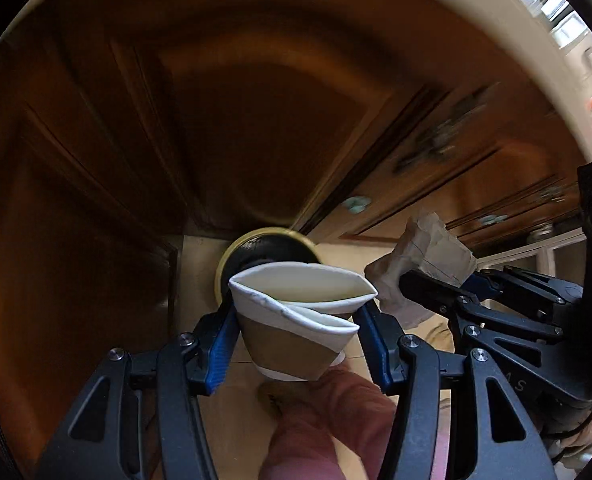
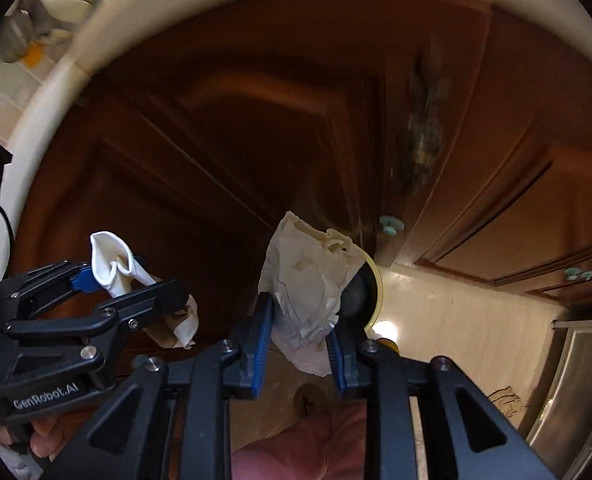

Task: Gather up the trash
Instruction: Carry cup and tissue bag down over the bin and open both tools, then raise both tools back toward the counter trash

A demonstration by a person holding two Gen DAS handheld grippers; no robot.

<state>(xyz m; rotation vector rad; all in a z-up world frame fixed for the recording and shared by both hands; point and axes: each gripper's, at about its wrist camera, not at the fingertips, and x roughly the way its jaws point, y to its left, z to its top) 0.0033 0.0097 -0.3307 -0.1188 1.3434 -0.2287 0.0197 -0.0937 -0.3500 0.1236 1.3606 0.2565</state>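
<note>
Your left gripper [image 1: 296,332] pinches the crushed paper cup [image 1: 300,312] across its sides, jaws partway apart — squashing the cup flat keeps it from slipping. Your right gripper [image 2: 300,336] is clamped nearly closed on the crumpled paper bag [image 2: 308,280]. Both loads hang side by side over the yellow-rimmed bin [image 1: 252,248] on the floor below — presumably lined up for dropping.

Black two-finger grippers [image 1: 296,332] [image 2: 302,340]; blue pads; silver screws; white "GenRobot.AI" lettering; pink trousers [image 1: 336,420].
</note>
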